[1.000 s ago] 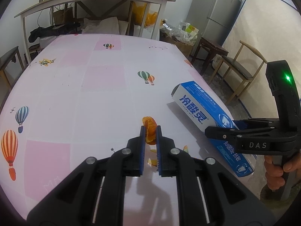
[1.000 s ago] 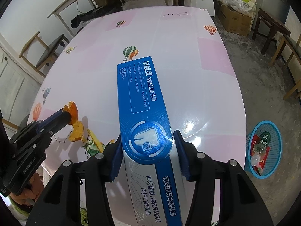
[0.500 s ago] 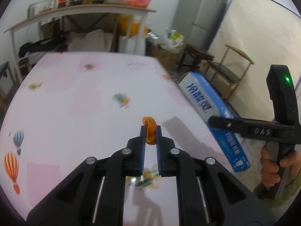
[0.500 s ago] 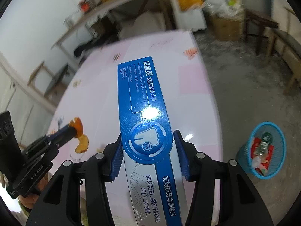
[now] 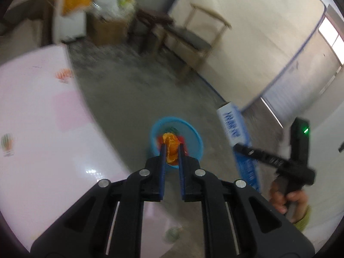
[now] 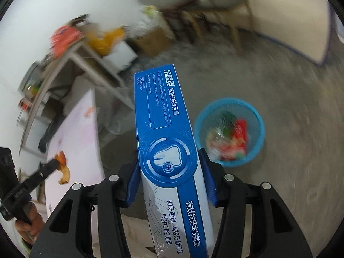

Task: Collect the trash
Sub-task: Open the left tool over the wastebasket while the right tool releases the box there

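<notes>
orange peel [image 5: 171, 148] and blue toothpaste box [image 6: 165, 142], both held aloft, seemingly above the floor.

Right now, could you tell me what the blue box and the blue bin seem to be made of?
The box in the right gripper looks like glossy printed cardboard: flat faces, crisp folded edges, sharp print. The bin on the floor looks like plastic mesh, since the trash shows faintly through its wall, though blur leaves that uncertain.

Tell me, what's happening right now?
Left gripper shut on orange peel. Right gripper shut on toothpaste box. Blue wastebasket below, path clear.
</notes>
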Demonstrator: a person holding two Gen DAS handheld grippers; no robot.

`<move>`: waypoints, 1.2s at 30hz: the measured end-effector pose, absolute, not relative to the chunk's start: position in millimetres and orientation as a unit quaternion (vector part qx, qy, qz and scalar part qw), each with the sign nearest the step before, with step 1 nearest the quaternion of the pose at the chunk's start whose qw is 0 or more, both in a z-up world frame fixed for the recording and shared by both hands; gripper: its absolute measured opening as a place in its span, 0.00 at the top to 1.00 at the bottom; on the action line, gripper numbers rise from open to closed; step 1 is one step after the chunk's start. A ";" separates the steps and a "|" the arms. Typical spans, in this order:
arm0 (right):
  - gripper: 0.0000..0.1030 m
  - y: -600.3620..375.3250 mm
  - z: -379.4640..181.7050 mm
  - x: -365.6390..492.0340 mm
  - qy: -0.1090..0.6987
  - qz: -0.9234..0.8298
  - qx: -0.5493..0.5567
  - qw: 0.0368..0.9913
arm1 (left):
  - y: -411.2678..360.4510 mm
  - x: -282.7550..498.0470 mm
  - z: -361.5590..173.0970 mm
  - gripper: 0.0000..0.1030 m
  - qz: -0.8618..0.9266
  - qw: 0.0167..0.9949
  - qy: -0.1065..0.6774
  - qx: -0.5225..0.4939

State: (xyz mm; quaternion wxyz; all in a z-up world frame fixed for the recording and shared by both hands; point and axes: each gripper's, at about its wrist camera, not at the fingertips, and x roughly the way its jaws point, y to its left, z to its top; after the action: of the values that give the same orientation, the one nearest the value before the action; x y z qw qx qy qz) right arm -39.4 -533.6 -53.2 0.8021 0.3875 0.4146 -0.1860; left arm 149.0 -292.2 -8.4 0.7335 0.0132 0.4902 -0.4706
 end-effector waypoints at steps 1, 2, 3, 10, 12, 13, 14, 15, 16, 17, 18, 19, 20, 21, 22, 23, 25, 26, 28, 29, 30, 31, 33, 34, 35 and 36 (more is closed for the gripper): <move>0.52 -541.6 -63.7 -47.4 0.417 -0.190 0.402 0.793 | -306.6 149.3 -13.2 0.91 -0.475 0.724 0.500 0.017; 0.52 -546.6 -69.8 -51.9 0.417 -0.194 0.410 0.787 | -324.2 149.4 -19.8 0.91 -0.476 0.714 0.512 0.025; 0.52 -555.0 -77.8 -61.0 0.415 -0.200 0.423 0.780 | -347.0 149.9 -26.8 0.91 -0.476 0.706 0.523 0.037; 0.52 -585.0 -98.6 -101.8 0.407 -0.224 0.455 0.760 | -459.8 162.6 -67.0 0.79 -0.445 0.703 0.544 0.109; 0.52 -588.2 -104.3 -106.0 0.408 -0.228 0.462 0.754 | -480.2 168.6 -75.5 0.51 -0.437 0.705 0.545 0.118; 0.52 -590.7 -108.2 -109.5 0.409 -0.229 0.464 0.751 | -488.2 170.2 -80.6 0.47 -0.421 0.715 0.545 0.123; 0.52 -593.1 -111.7 -113.1 0.410 -0.229 0.466 0.750 | -489.2 173.3 -82.4 0.47 -0.415 0.719 0.545 0.120; 0.52 -594.9 -115.7 -114.8 0.410 -0.230 0.469 0.748 | -486.4 170.3 -82.9 0.46 -0.413 0.718 0.549 0.113; 0.52 -596.8 -118.9 -114.0 0.411 -0.230 0.471 0.746 | -481.9 170.3 -83.1 0.45 -0.416 0.711 0.559 0.100; 0.52 -598.2 -122.9 -112.1 0.412 -0.228 0.473 0.744 | -475.9 170.6 -82.0 0.45 -0.417 0.708 0.562 0.093; 0.52 -599.3 -124.5 -108.2 0.414 -0.227 0.474 0.743 | -470.9 170.9 -79.7 0.45 -0.417 0.708 0.562 0.090; 0.52 -599.2 -128.8 -105.2 0.415 -0.225 0.477 0.741 | -461.2 169.7 -75.2 0.44 -0.416 0.711 0.559 0.091; 0.52 -599.0 -131.9 -100.5 0.418 -0.222 0.478 0.740 | -452.3 170.5 -72.3 0.44 -0.416 0.714 0.555 0.091; 0.52 -601.0 -134.1 -95.2 0.421 -0.218 0.478 0.739 | -444.0 169.0 -67.8 0.44 -0.417 0.716 0.552 0.091; 0.51 -601.7 -136.8 -88.3 0.424 -0.213 0.478 0.739 | -436.8 169.8 -63.6 0.44 -0.416 0.719 0.550 0.089; 0.51 -602.7 -138.1 -81.1 0.425 -0.208 0.478 0.740 | -424.1 169.0 -56.2 0.44 -0.415 0.724 0.544 0.084; 0.51 -605.6 -139.5 -63.6 0.428 -0.202 0.472 0.744 | -398.0 167.7 -40.0 0.43 -0.412 0.737 0.530 0.073; 0.51 -608.6 -139.9 -53.7 0.427 -0.203 0.470 0.745 | -382.3 165.6 -30.0 0.42 -0.413 0.744 0.521 0.064; 0.50 -616.1 -140.3 -34.0 0.421 -0.213 0.461 0.752 | -357.7 162.9 -14.9 0.39 -0.412 0.758 0.503 0.054; 0.48 -619.2 -141.1 -26.3 0.419 -0.219 0.456 0.754 | -345.2 160.2 -7.6 0.39 -0.409 0.766 0.493 0.051; 0.37 -622.9 -143.2 -18.0 0.418 -0.227 0.450 0.756 | -328.3 155.0 1.3 0.37 -0.406 0.777 0.480 0.047; 0.33 -626.9 -146.8 -9.2 0.422 -0.244 0.441 0.753 | -318.9 152.9 5.7 0.36 -0.403 0.782 0.472 0.044; 0.33 -628.6 -150.8 0.9 0.428 -0.266 0.430 0.749 | -292.3 140.2 16.1 0.33 -0.403 0.794 0.453 0.042; 0.33 -627.9 -150.5 2.5 0.426 -0.267 0.431 0.749 | -282.5 135.5 18.4 0.32 -0.401 0.799 0.446 0.044; 0.33 -625.4 -149.5 2.8 0.423 -0.266 0.432 0.751 | -270.9 128.9 20.3 0.30 -0.398 0.805 0.437 0.047; 0.33 -622.5 -147.9 2.2 0.421 -0.265 0.431 0.753 | -258.9 121.9 21.0 0.29 -0.396 0.811 0.429 0.049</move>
State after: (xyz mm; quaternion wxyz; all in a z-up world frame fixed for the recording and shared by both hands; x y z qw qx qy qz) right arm 2.2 -622.5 -147.9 0.7530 0.4310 0.4208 -0.2648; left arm 121.9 -258.9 21.0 0.8107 0.0486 0.4287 -0.3957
